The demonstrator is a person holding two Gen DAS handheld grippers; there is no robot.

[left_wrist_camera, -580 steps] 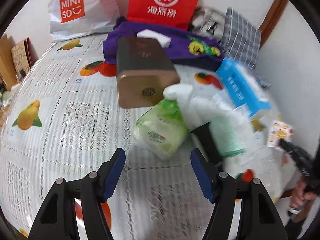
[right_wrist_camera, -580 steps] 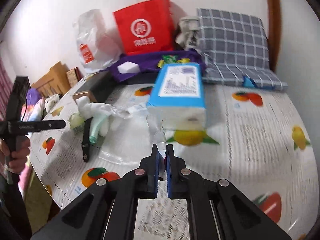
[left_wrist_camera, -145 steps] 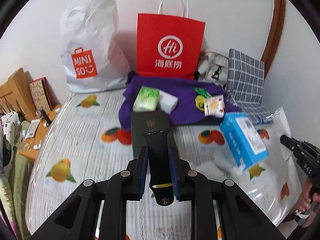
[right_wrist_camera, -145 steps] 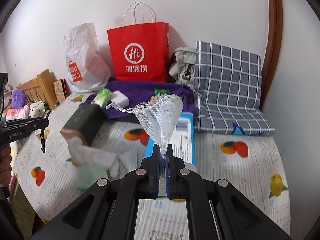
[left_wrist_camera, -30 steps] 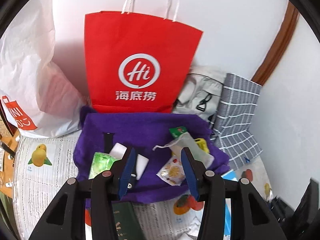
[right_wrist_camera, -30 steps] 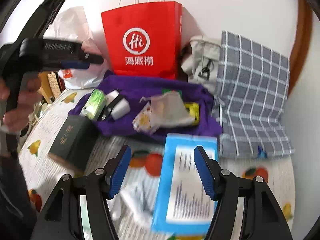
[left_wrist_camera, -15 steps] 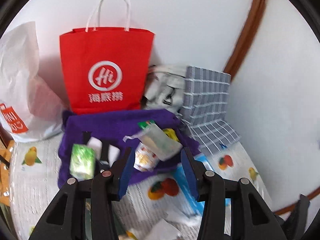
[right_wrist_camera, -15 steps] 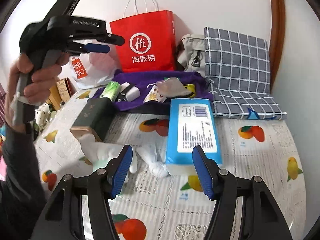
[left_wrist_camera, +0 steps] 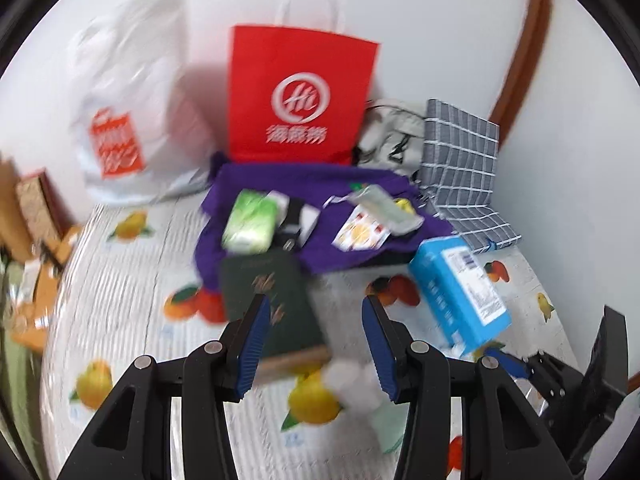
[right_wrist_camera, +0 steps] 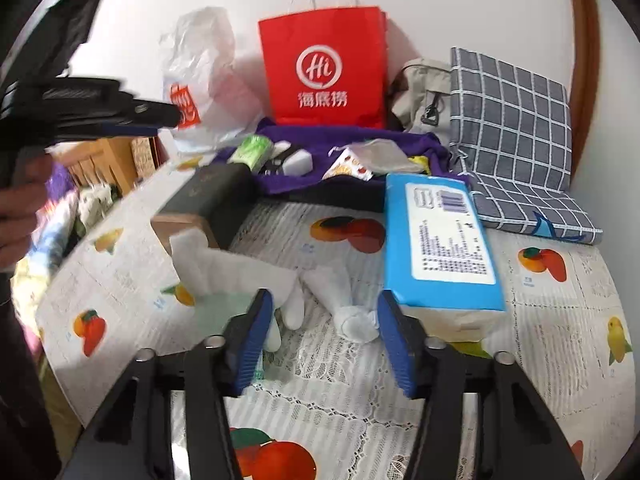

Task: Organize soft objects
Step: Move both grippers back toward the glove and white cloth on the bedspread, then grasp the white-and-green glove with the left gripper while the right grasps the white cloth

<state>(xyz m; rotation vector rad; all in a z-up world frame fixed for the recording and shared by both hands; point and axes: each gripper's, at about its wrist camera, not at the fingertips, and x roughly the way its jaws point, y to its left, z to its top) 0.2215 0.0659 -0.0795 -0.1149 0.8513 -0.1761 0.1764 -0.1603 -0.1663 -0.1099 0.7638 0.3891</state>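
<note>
Right gripper point(right_wrist_camera: 325, 330) jaws apart, just been closing, w/ nothing clamped; we see the white glove point(right_wrist_camera: 240, 276) lying flat on the fruit-print tablecloth point(right_wrist_camera: 560, 320) just ahead, long axis running left-right, fingers toward the blue tissue pack point(right_wrist_camera: 438, 240). Left gripper point(left_wrist_camera: 316, 344) also apart, empty, above the dark green box point(left_wrist_camera: 272, 304). Purple cloth point(right_wrist_camera: 360, 140) w/ small items sits beyond.
</note>
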